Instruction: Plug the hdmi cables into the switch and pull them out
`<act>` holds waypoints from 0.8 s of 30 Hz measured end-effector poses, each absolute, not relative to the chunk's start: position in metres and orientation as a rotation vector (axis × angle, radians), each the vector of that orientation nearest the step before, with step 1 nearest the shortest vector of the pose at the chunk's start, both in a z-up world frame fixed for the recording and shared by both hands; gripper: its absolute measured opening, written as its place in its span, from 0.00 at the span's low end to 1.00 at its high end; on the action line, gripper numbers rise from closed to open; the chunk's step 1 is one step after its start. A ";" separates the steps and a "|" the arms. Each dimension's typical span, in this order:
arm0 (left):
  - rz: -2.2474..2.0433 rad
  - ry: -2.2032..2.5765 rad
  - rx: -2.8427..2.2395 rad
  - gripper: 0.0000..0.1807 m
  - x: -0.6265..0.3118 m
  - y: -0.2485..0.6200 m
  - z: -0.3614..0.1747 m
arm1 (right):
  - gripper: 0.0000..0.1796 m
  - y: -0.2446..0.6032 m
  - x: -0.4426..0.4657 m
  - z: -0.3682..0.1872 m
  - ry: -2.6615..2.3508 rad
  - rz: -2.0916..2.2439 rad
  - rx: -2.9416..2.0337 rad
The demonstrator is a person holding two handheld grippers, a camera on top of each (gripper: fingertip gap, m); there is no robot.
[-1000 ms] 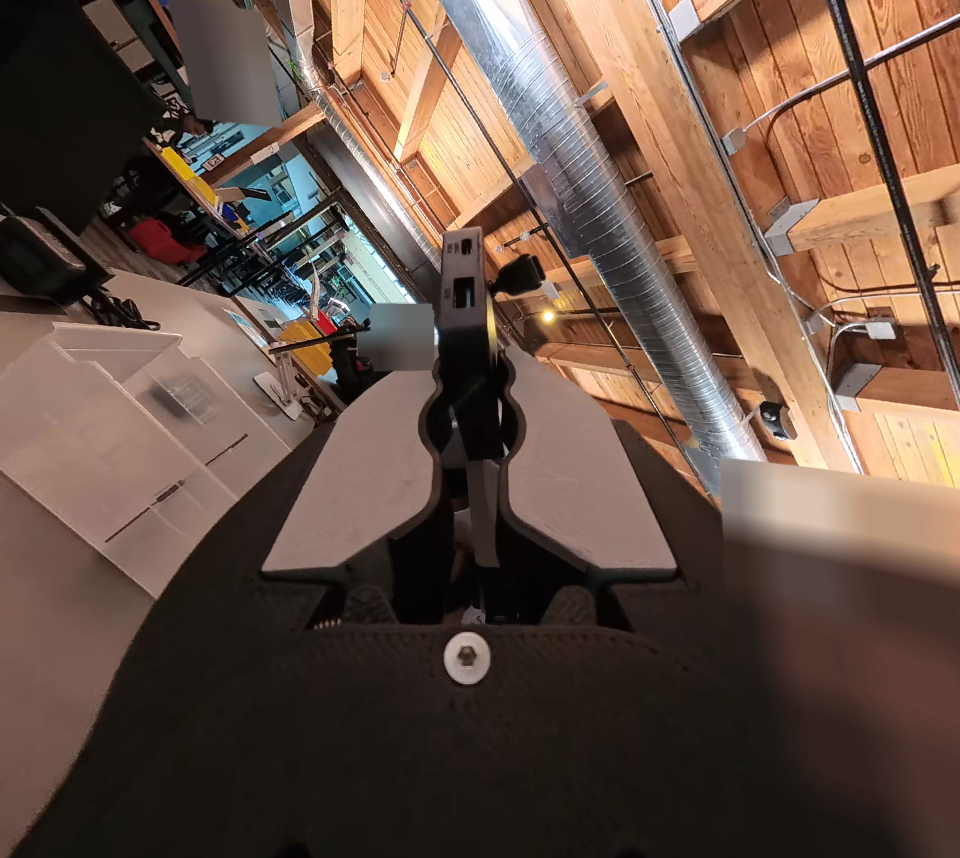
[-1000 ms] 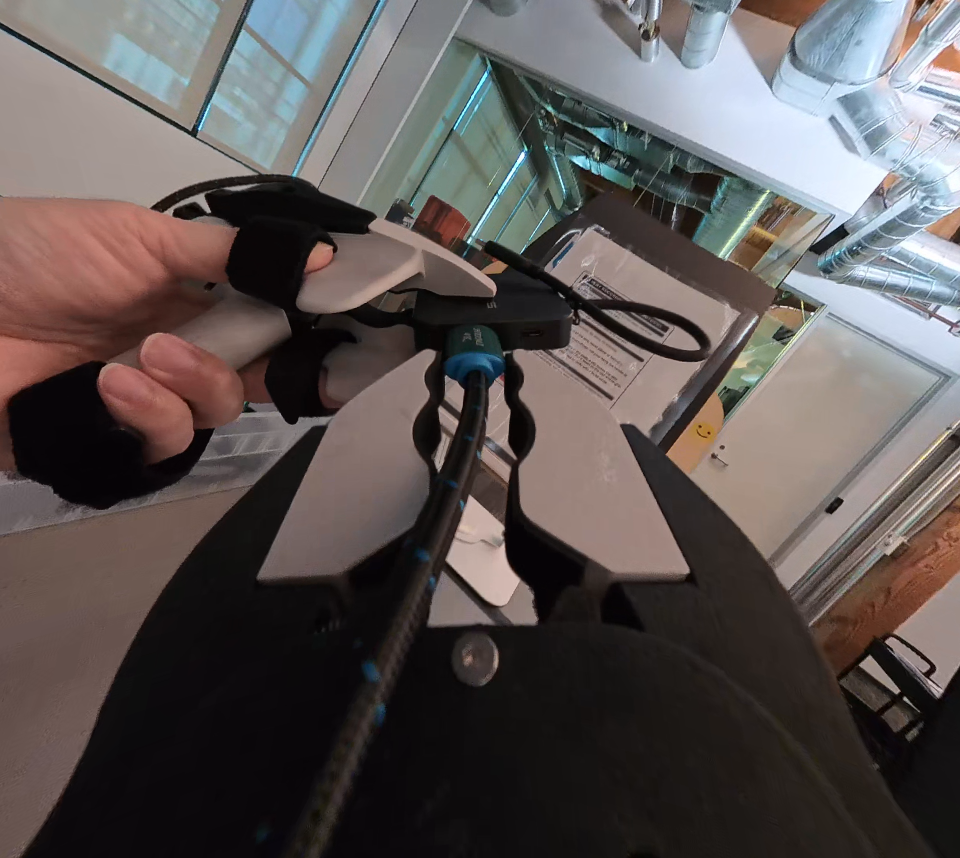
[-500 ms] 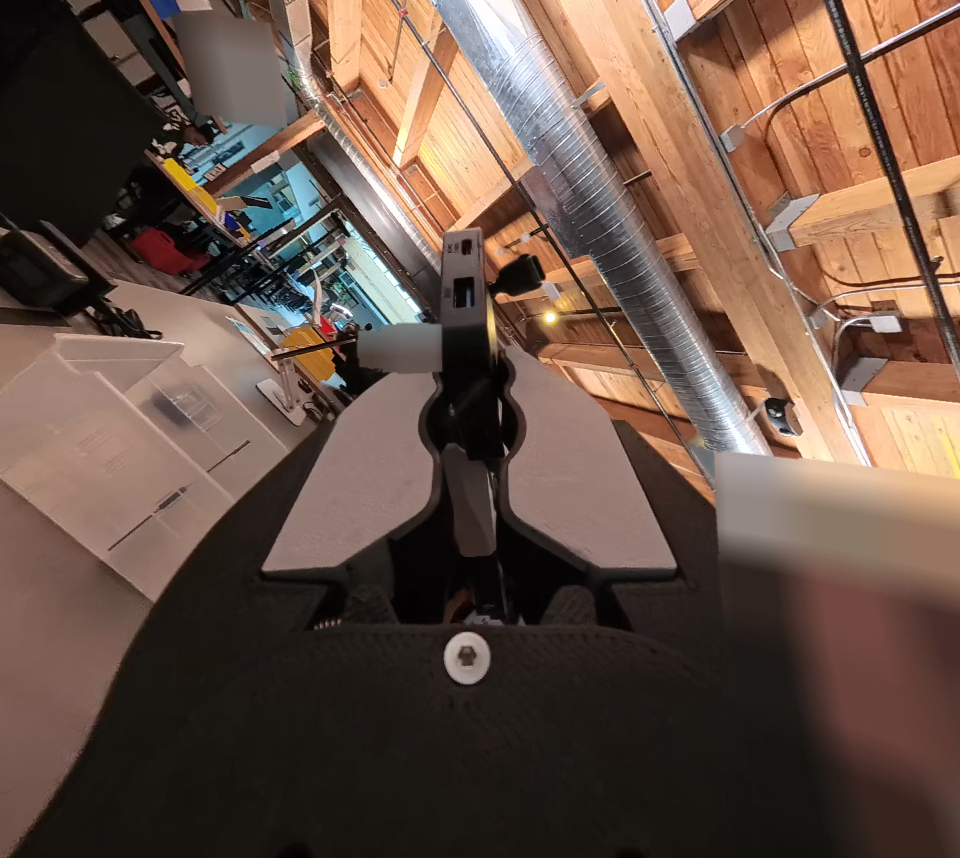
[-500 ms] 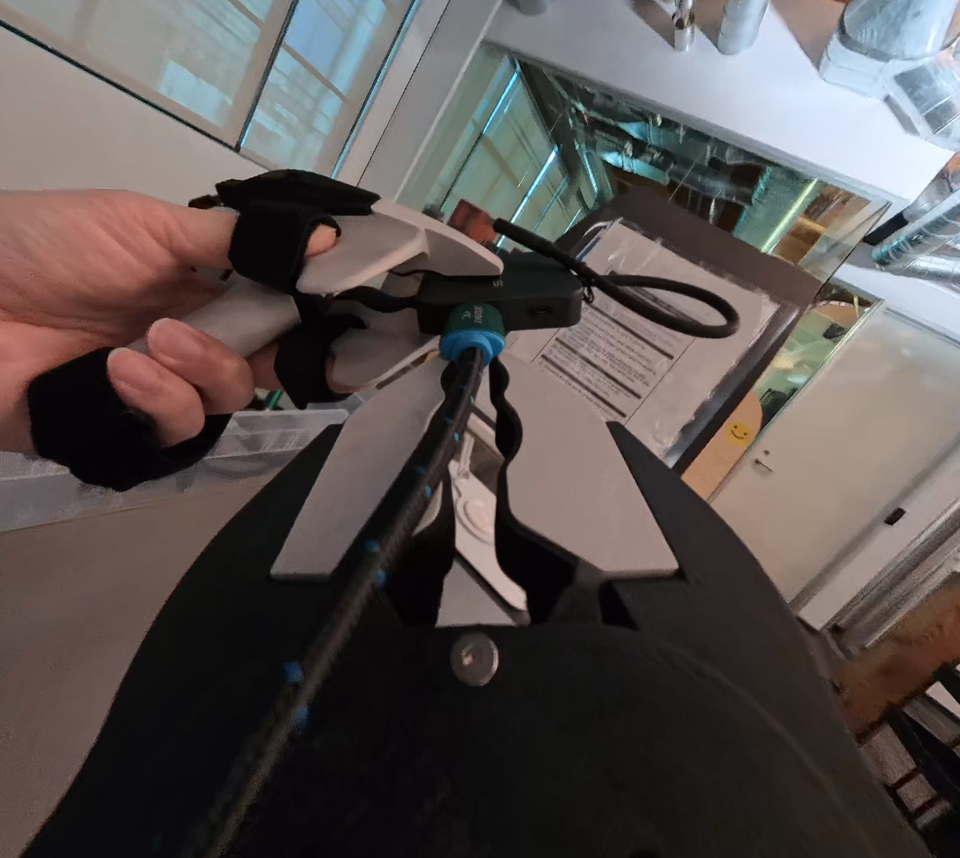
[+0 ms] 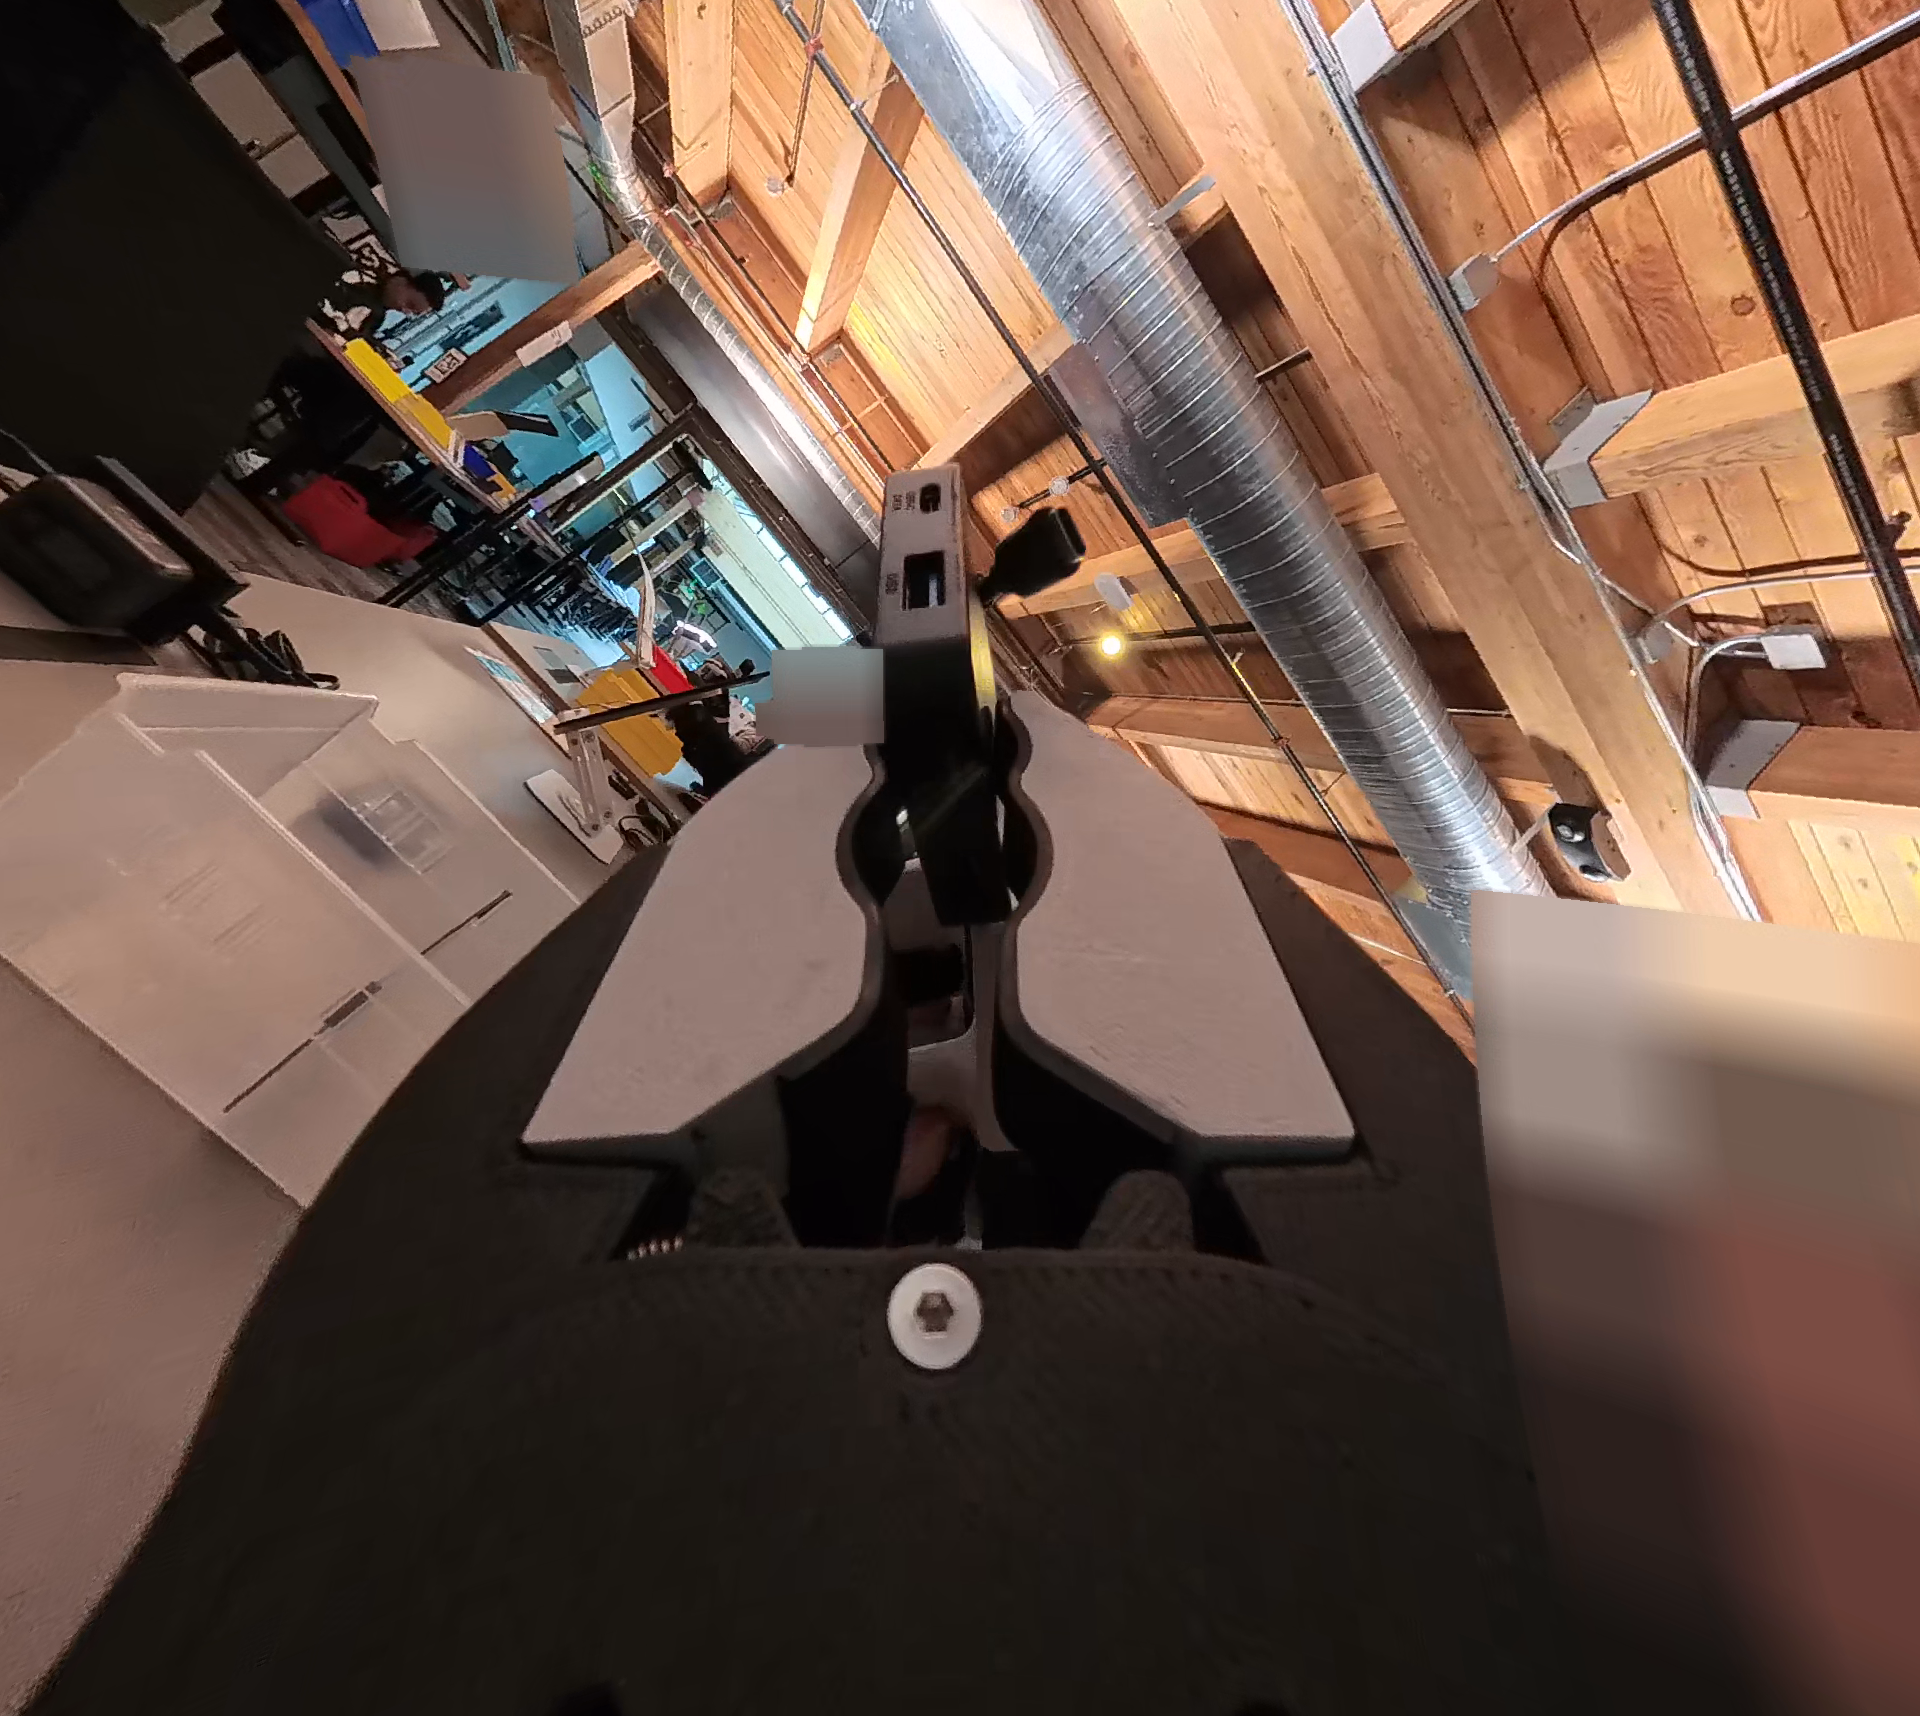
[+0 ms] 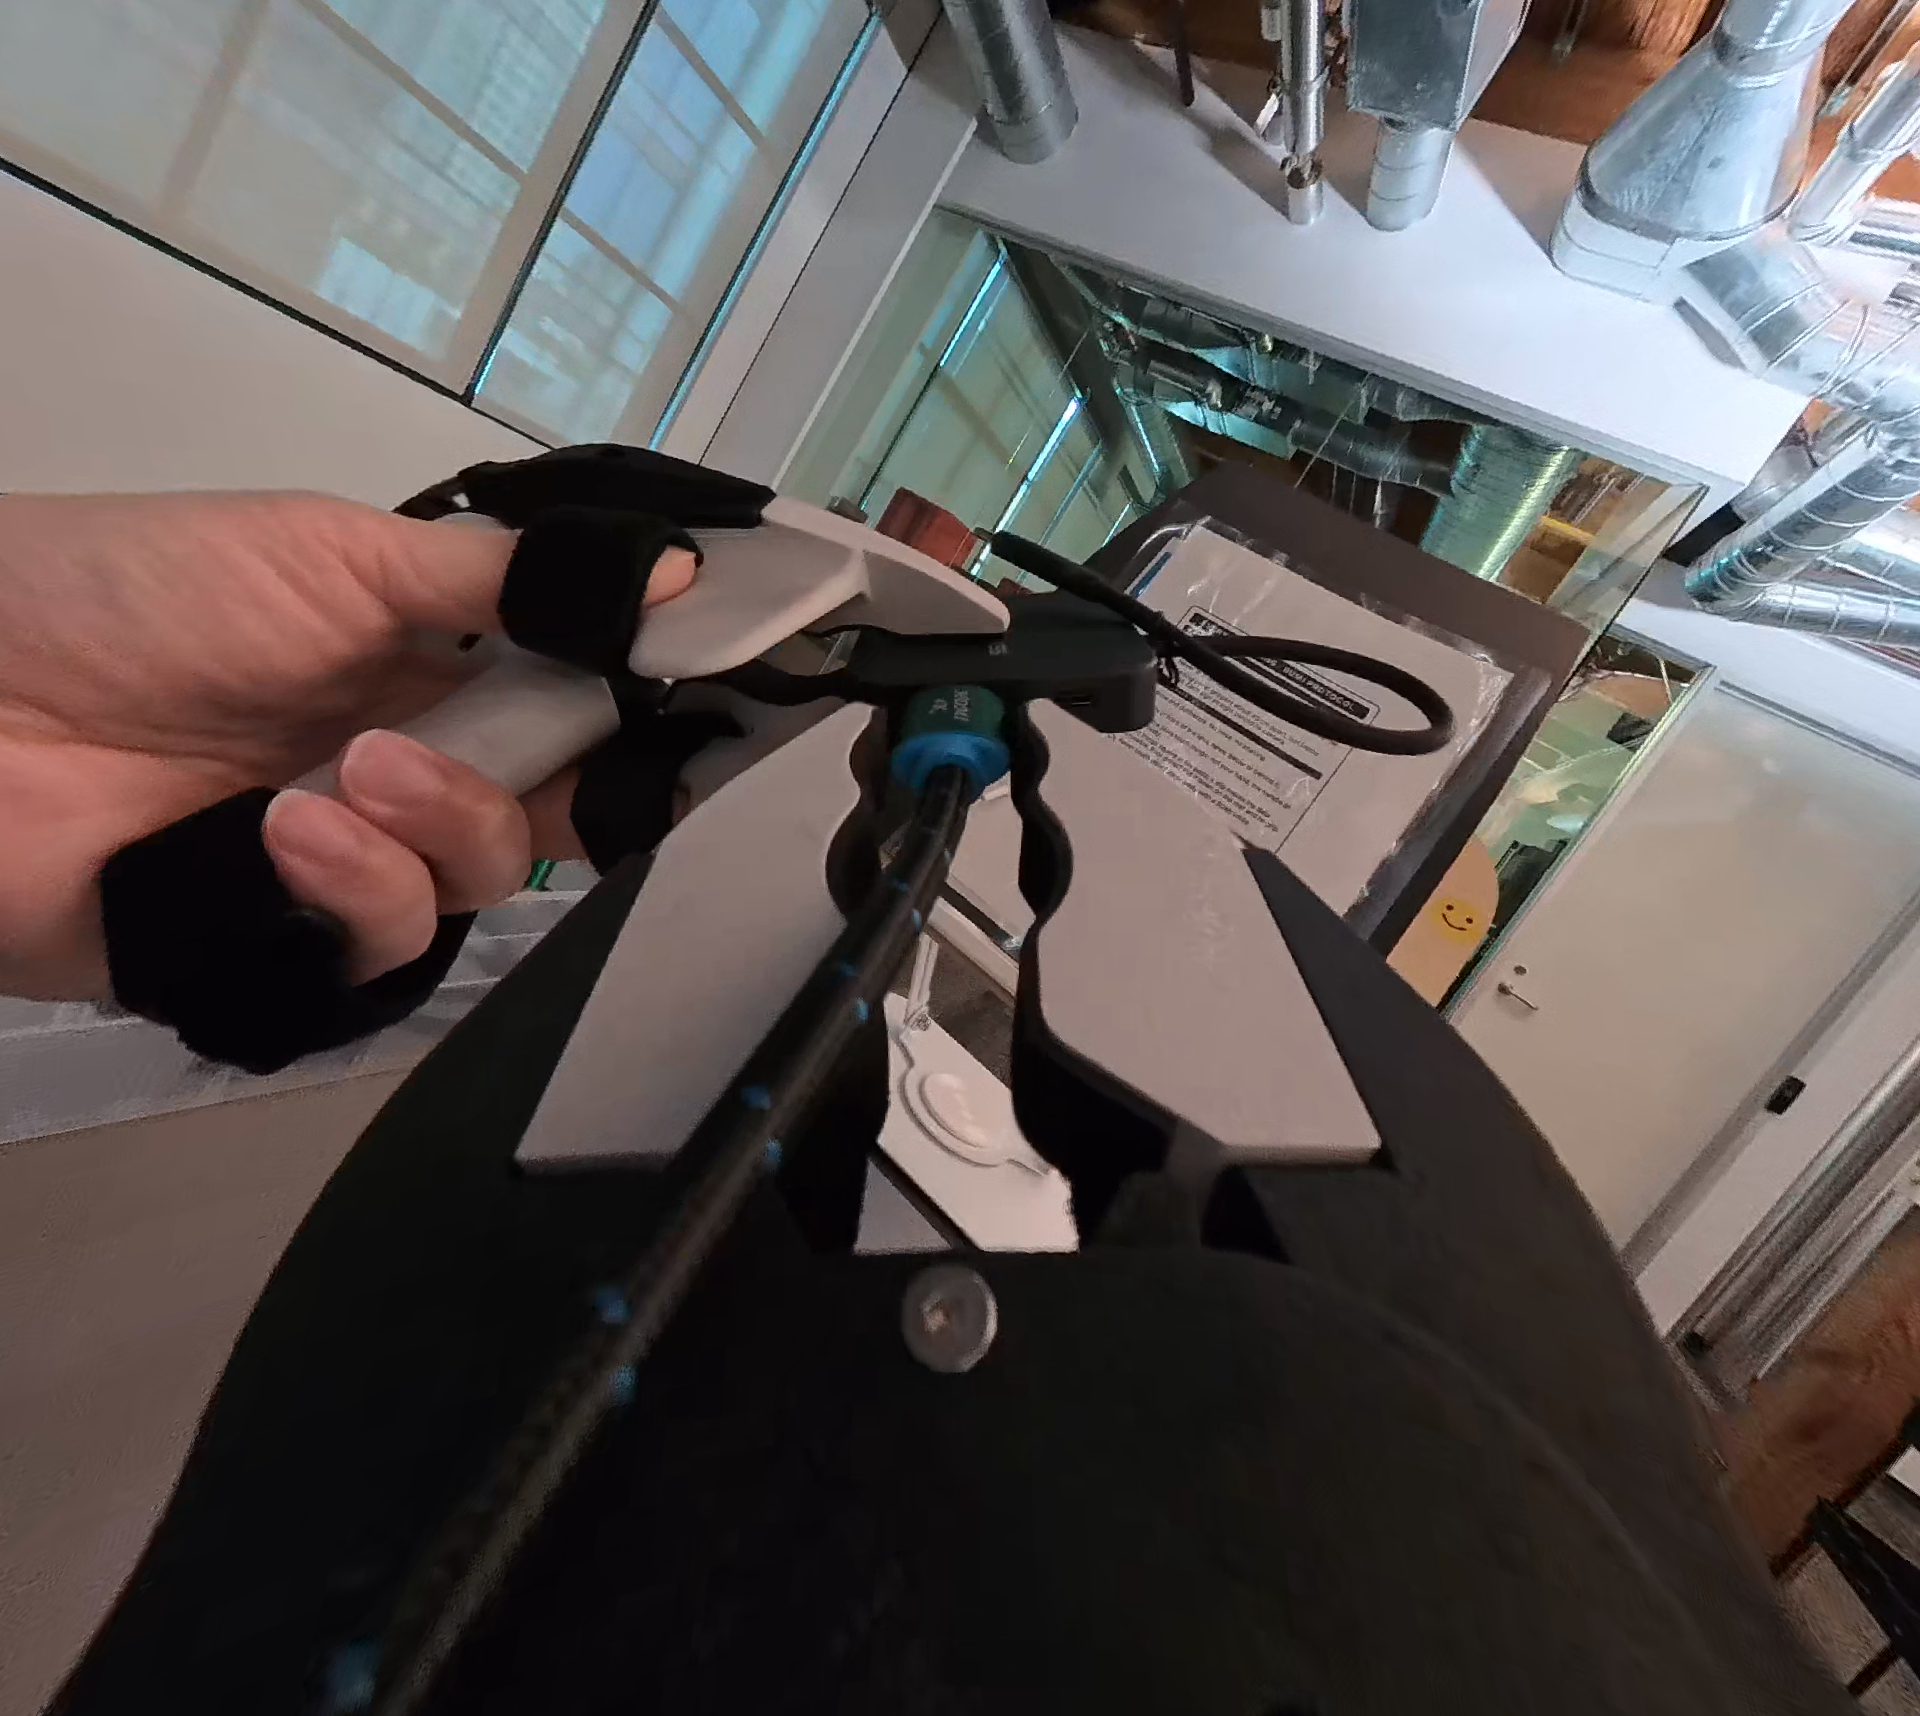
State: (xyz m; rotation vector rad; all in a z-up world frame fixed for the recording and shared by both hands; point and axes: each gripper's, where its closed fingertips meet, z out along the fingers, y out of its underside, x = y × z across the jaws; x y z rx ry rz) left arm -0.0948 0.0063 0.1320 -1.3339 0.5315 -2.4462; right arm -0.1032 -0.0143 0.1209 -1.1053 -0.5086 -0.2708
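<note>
Having spread your right gripper (image 6: pixel 940 767) off the teal-collared braided HDMI plug (image 6: pixel 940 716) at frame centre, you leave it seated in the flat black switch box (image 5: pixel 925 627), which your left gripper (image 5: pixel 940 793) keeps clenched.

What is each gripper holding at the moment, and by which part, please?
The left gripper clamps the black switch by its near end. The right gripper holds nothing; its open jaws flank the plugged-in HDMI connector.

Braided cable (image 6: pixel 904 877) crosses the gap between right hand-held gripper (image 6: pixel 940 731) fingers.
</note>
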 end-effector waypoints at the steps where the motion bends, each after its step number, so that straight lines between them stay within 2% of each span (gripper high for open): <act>1: -2.446 0.529 -1.333 0.08 -0.094 0.007 0.132 | 0.12 -0.014 -0.103 0.121 -0.505 -0.272 -1.106; 10: -2.423 0.599 -1.254 0.09 -0.095 0.002 0.136 | 0.12 -0.019 -0.103 0.125 -0.534 -0.249 -1.103; 14: -2.476 0.604 -1.124 0.18 -0.101 -0.007 0.148 | 0.12 -0.025 -0.111 0.128 -0.570 -0.238 -1.075; 18: -2.575 0.692 -1.119 0.09 -0.098 -0.018 0.144 | 0.12 -0.027 -0.117 0.126 -0.603 -0.241 -1.060; 24: -2.514 0.666 -1.157 0.07 -0.096 -0.014 0.140 | 0.12 -0.023 -0.113 0.121 -0.624 -0.270 -1.057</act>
